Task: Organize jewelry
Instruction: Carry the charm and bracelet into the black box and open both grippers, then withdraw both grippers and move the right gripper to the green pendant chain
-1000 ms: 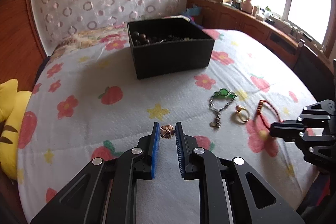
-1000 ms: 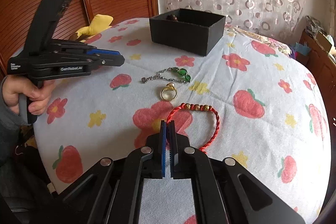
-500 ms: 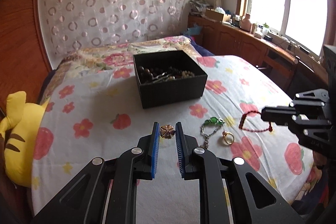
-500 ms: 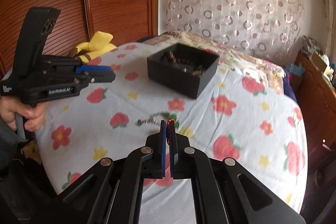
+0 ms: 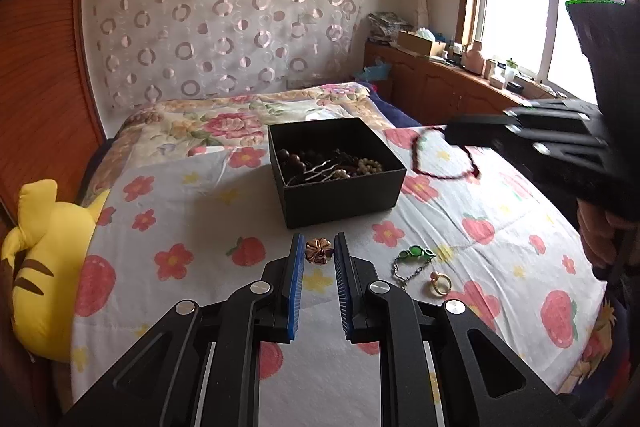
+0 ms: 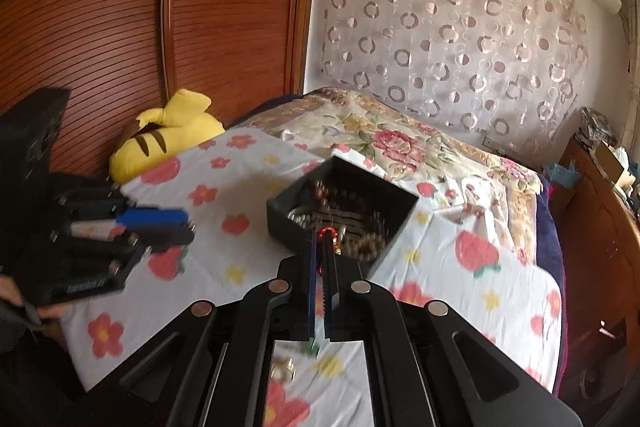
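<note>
**Both grippers loaded, box ahead**

Key relation: the box [image 5: 338, 169] lies straight ahead of the left gripper [image 5: 319, 251] and just beyond its tips; it sits ahead of and below the right gripper [image 6: 323, 239] too. R looks nearer: in the left view its tips hover by the box's right rim, w/ the red bracelet [image 5: 444, 163] dangling there, loop hanging beside the wall, not yet over the opening.

L gripper is clamped on a copper flower brooch [image 5: 318, 250], held above the bed [image 5: 192, 227]. R jaws are pinched nearly closed on the bracelet cord.

Box already holds beads and a hairpin. Chain w/ green stones [image 5: 412, 259] and gold ring [image 5: 439, 283] lie on the bed, right of L gripper, untouched. Yellow plush [image 5: 44, 259] far left, out of the way.

Judgement: nothing blocks either path; the grippers could crowd each other at the box, so one at a time.
</note>
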`<act>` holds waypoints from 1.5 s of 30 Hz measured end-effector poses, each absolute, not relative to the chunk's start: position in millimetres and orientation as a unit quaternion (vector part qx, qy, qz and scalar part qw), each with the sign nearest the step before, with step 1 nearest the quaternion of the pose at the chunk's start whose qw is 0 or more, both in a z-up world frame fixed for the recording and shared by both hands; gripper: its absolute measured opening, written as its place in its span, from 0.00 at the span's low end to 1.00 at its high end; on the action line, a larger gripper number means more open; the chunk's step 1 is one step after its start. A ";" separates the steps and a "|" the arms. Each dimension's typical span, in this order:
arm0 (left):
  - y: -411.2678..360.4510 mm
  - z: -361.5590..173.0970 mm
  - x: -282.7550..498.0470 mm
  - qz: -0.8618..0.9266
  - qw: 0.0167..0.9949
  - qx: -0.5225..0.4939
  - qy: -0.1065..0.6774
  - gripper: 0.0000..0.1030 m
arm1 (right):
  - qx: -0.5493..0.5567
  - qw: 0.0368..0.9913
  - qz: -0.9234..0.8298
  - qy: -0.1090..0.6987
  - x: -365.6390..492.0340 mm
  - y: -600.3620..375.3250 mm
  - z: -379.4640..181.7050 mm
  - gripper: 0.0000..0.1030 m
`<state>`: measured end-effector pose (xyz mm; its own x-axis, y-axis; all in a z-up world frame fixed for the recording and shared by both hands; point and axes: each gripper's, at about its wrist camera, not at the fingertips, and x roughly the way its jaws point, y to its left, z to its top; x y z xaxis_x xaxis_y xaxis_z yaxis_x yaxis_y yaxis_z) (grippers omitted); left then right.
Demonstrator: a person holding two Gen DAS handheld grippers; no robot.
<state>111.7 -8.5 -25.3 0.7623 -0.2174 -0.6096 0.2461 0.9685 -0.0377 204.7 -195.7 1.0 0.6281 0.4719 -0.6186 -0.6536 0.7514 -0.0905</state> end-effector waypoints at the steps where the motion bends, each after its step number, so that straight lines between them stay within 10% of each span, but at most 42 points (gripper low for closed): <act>1: -8.4 -25.1 112.5 -0.123 0.939 0.023 0.322 0.14 | -0.154 0.888 0.317 0.295 211.1 -192.8 1.7 0.03; 12: -4.6 -7.6 133.5 -0.128 0.942 0.020 0.309 0.14 | -0.146 0.882 0.297 0.336 269.7 -171.2 -15.5 0.06; 15: -7.7 -4.6 143.2 -0.128 0.942 0.023 0.308 0.14 | -0.142 0.885 0.290 0.335 273.6 -172.9 -15.5 0.20; 37: -32.1 -15.8 250.8 -0.114 0.930 0.018 0.349 0.14 | -0.152 0.882 0.286 0.341 232.1 -228.1 -50.4 0.20; 40: -31.7 -13.7 251.7 -0.110 0.932 0.016 0.345 0.39 | -0.150 0.882 0.288 0.341 229.3 -229.4 -52.3 0.20; 45: -29.6 -11.6 239.6 -0.102 0.933 0.018 0.344 0.44 | -0.138 0.880 0.296 0.346 222.7 -232.7 -56.8 0.20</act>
<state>239.6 -29.6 -11.6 0.7422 -0.1785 -0.6459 0.2038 0.9783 -0.0362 222.7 -232.7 -56.8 0.5857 0.4255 -0.6898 -0.6166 0.7863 -0.0385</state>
